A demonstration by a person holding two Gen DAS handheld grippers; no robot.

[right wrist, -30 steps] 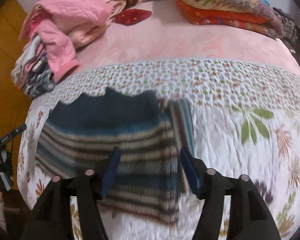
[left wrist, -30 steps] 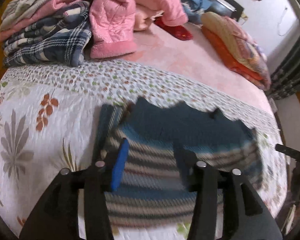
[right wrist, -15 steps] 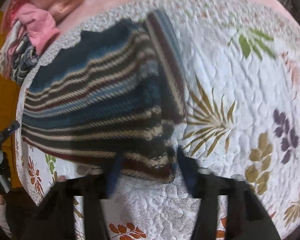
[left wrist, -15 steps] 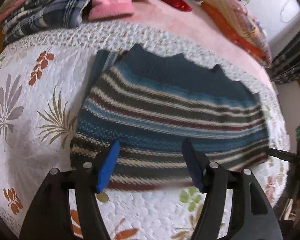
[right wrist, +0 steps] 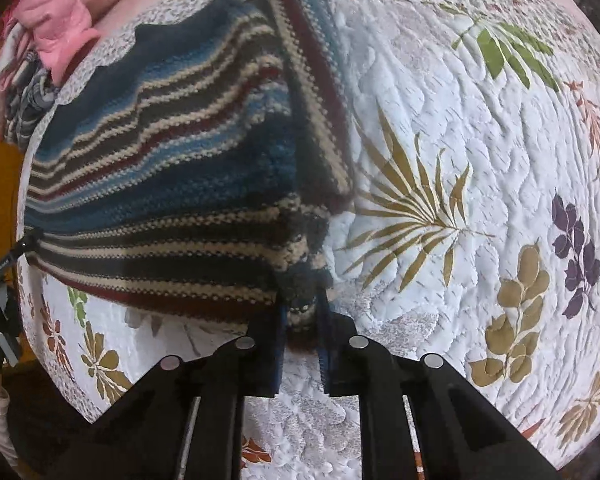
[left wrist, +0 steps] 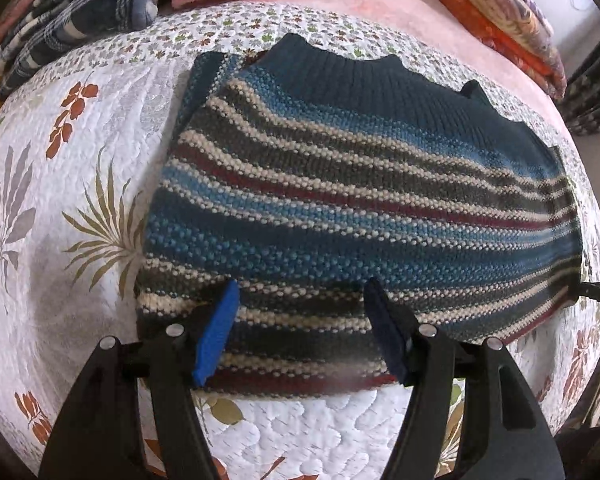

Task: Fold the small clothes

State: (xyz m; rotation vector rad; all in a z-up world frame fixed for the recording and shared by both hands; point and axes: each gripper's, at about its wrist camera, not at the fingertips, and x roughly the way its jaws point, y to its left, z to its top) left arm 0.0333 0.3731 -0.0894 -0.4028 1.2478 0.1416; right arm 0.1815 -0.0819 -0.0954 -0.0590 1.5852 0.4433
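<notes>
Ahead of the left gripper point(left wrist: 300, 320) the sweater point(left wrist: 360, 200) is coarse, nubbly knit wool, matt, with a smoother ribbed band at its far edge. The quilt point(right wrist: 480, 140) beneath is stitched, puckered cotton with a printed pattern. The gripper fingers point(left wrist: 216, 332) look like matt plastic with bright metal screws.

Soft even daylight, strong fisheye bulge, slight motion blur
</notes>
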